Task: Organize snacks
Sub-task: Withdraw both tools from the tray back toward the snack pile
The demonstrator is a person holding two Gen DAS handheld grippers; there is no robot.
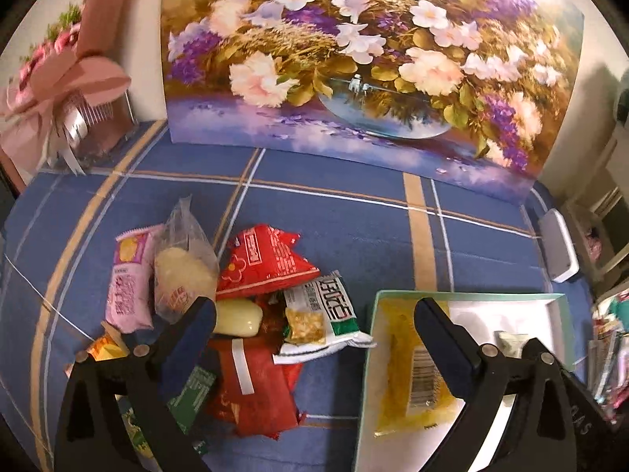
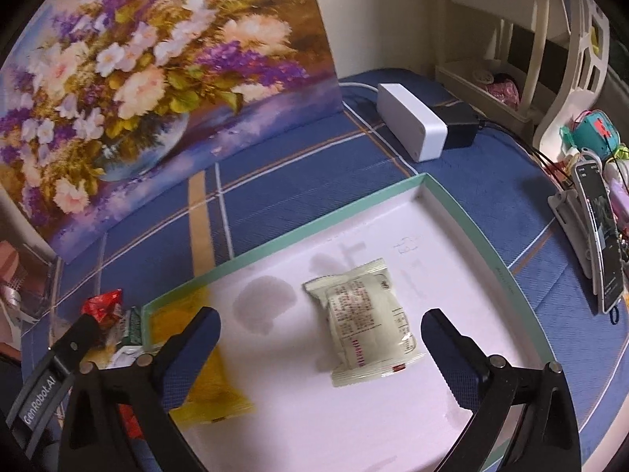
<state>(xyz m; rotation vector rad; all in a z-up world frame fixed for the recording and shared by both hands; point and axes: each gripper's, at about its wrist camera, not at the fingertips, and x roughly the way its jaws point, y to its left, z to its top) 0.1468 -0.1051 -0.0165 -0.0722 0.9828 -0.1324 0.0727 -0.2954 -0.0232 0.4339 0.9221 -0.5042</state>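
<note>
A pile of snack packets lies on the blue plaid cloth: a red bag [image 1: 267,263], a white-green packet [image 1: 326,314], a clear bag [image 1: 182,263], a pink packet [image 1: 129,283] and a pale yellow bar [image 1: 238,316]. A green-rimmed white tray [image 2: 444,196] holds a yellow packet [image 1: 412,362] and a pale green packet [image 2: 365,314]. My left gripper [image 1: 314,310] is open and empty, over the gap between pile and tray. My right gripper [image 2: 320,322] is open and empty, above the tray just in front of the pale green packet.
A flower painting [image 1: 354,59] stands at the back. A pink gift box [image 1: 70,90] is at the far left. A white box [image 2: 412,122] with a black adapter lies behind the tray. A phone on a stand [image 2: 597,232] and a white shelf are at the right.
</note>
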